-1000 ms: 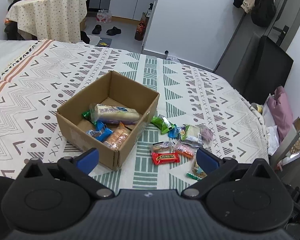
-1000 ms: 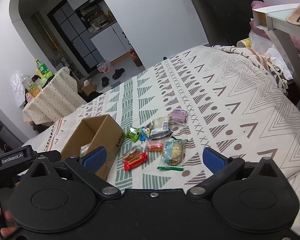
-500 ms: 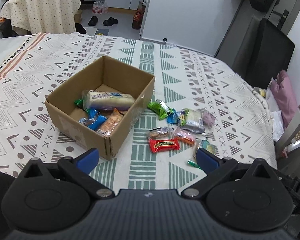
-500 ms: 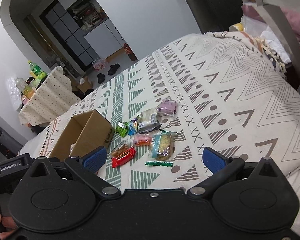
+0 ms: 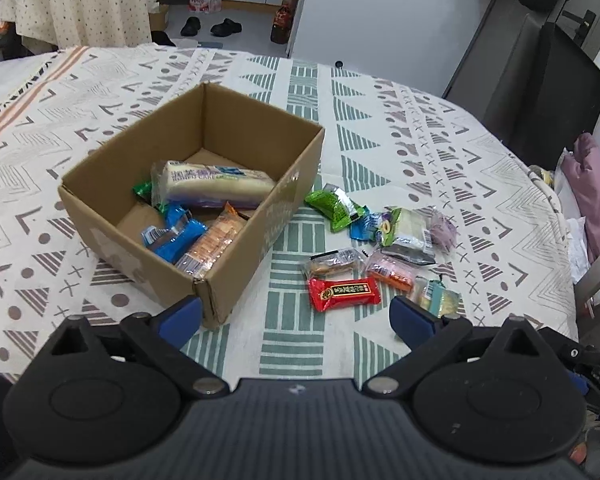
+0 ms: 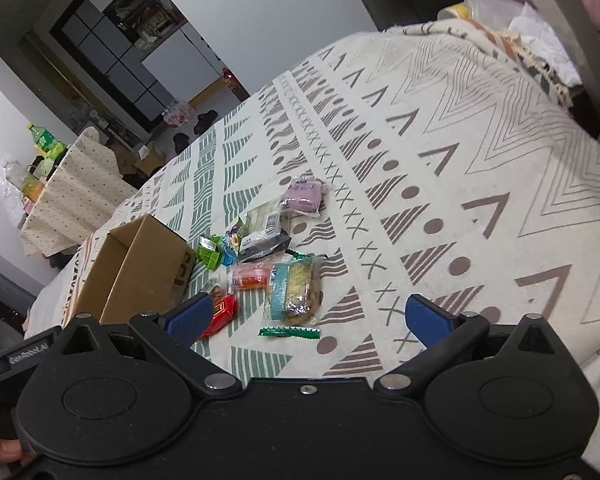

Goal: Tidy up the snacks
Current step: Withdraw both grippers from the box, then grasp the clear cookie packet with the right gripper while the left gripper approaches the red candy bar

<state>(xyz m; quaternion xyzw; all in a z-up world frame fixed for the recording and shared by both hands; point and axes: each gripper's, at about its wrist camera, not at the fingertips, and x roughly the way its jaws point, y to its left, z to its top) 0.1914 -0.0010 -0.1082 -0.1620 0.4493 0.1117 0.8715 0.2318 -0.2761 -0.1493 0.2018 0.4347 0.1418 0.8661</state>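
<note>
An open cardboard box stands on the patterned bedspread and holds a long white cake pack, a blue packet and an orange biscuit pack. To its right lie several loose snacks: a red bar, a green packet, a pink-orange packet and a purple one. My left gripper hovers open near the box's front corner. My right gripper is open, with a blue-banded biscuit pack and a thin green stick lying between its fingers' line.
The bedspread drops off at the right toward a pink pillow and a table leg. Beyond the bed are a cloth-covered table, shoes on the floor and a dark chair.
Both grippers have moved closer to the box and the snack pile, which look larger now. Nothing has been picked up; both stay open.
</note>
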